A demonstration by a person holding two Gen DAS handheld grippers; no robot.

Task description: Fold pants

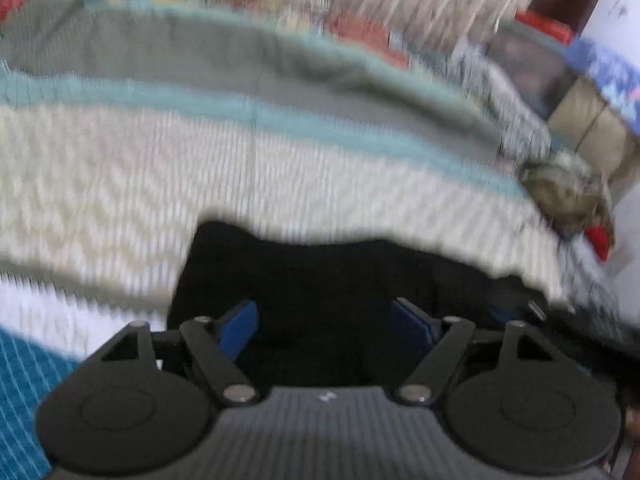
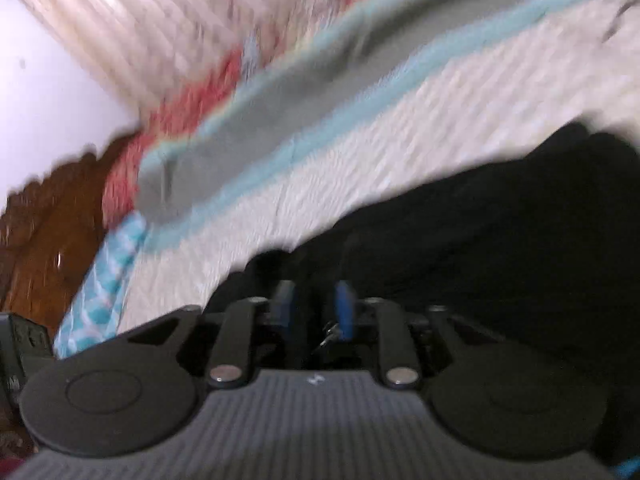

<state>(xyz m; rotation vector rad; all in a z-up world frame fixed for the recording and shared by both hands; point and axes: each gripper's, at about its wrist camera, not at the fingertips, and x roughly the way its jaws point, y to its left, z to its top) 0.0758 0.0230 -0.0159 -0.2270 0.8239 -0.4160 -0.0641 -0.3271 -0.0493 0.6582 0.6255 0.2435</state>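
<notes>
- Softly, the black pants [image 1: 320, 276] lie on the bed [image 1: 120, 168], near its front edge.
- They look soft and floppy, so I think they will sag and bunch when lifted.
- The left claw [image 1: 324, 320] is wide over the dark cloth, holding nothing.
- The right claw [image 2: 314, 304] is narrow; I cannot tell if cloth is pinched.
- Grab an edge or hem, pinching the layers together.

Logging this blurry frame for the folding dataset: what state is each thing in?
left gripper: open, over black cloth, nothing between its pads.
right gripper: jaws narrow, black fabric between them; blur hides whether it is clamped.
black pants: lying bunched on the bedspread.
bedspread: spread flat.
</notes>
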